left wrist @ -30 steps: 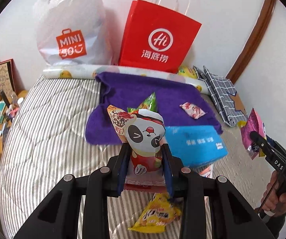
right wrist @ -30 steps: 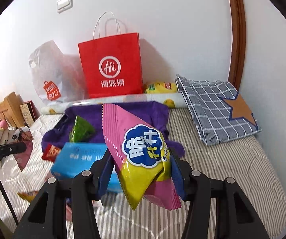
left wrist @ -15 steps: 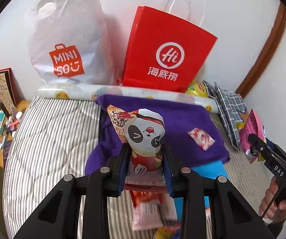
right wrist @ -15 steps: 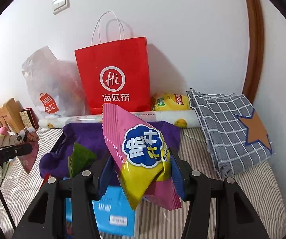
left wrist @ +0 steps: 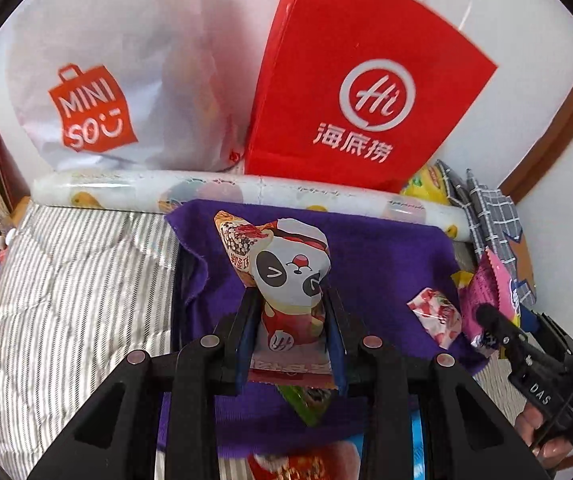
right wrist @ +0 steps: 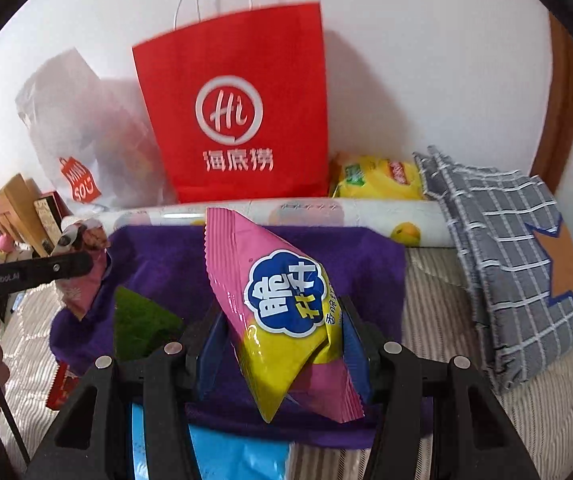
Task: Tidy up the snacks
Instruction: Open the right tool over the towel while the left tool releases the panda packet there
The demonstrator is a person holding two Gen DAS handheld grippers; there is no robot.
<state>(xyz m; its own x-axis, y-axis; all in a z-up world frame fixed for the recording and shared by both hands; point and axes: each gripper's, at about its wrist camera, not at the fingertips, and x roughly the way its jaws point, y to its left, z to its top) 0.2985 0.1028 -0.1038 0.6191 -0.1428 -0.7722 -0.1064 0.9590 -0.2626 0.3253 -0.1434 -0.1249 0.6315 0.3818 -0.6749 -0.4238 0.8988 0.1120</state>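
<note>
My left gripper [left wrist: 291,322] is shut on a panda-print snack packet [left wrist: 290,276], held above a purple cloth [left wrist: 382,256]. A pink and yellow snack bag [right wrist: 286,312] is clamped in my right gripper [right wrist: 282,344], over the same purple cloth [right wrist: 166,256]. Against the wall stand a red paper bag [left wrist: 362,92] [right wrist: 238,108] and a white plastic shopping bag [left wrist: 102,76] [right wrist: 86,136]. Loose on the cloth lie a small red-white packet [left wrist: 434,316] and a green packet [right wrist: 142,320] [left wrist: 306,404]. The right gripper with its pink bag [left wrist: 494,304] shows at the left wrist view's right edge.
A rolled printed mat [left wrist: 246,196] lies along the wall in front of the bags. A grey checked cloth with a star [right wrist: 518,256] and a yellow chip bag [right wrist: 378,176] sit at the right. A blue pack [right wrist: 238,456] lies near me. Cluttered shelves [right wrist: 18,216] stand at the left of the striped mattress [left wrist: 78,280].
Both grippers have moved forward toward the wall with their packets still held; the red and white bags now loom larger, and the blue pack has slid under the fingers.
</note>
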